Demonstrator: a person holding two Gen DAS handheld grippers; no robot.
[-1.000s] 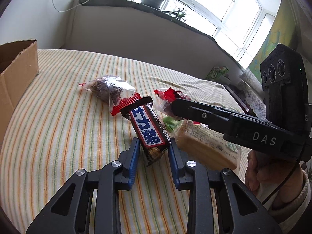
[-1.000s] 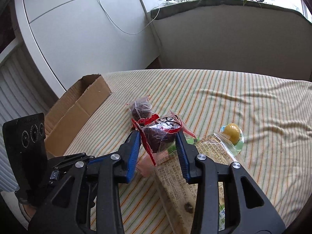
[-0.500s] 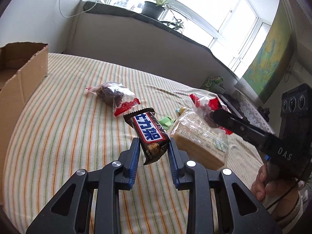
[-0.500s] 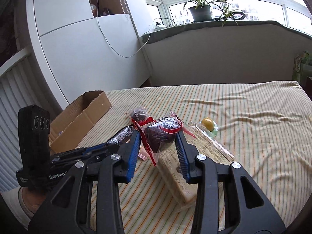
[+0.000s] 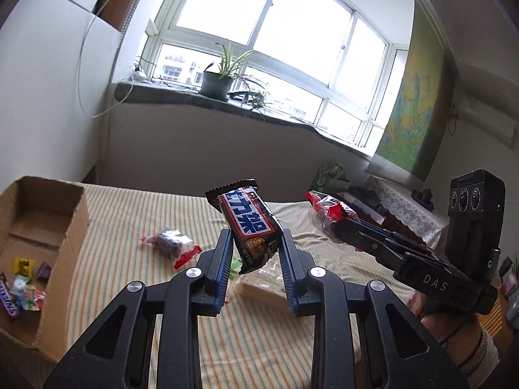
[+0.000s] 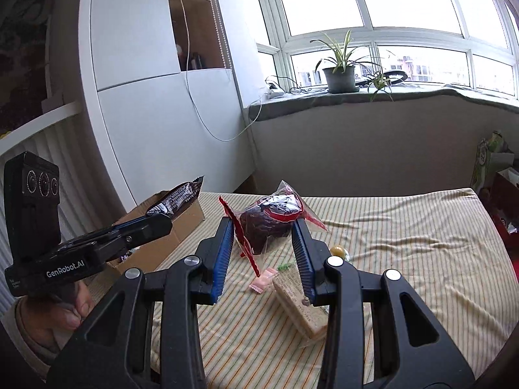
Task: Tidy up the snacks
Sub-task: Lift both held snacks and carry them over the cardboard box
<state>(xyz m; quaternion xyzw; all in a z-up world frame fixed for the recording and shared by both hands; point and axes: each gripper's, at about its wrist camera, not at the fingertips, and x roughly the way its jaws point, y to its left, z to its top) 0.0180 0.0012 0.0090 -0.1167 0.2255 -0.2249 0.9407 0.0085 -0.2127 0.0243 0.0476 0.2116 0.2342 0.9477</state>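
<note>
Carrying two snacks above the striped tablecloth, we are clamping the left gripper on the chocolate bar and the right gripper on the dark pastry packet; slick wrappers risk slipping before reaching the cardboard box.

Dark brown wrapped chocolate bar with blue label, white characters. Clear packet of dark red-brown fruit, red-trimmed. Table cloth: cream with orange and green stripes. Brown cardboard box.
</note>
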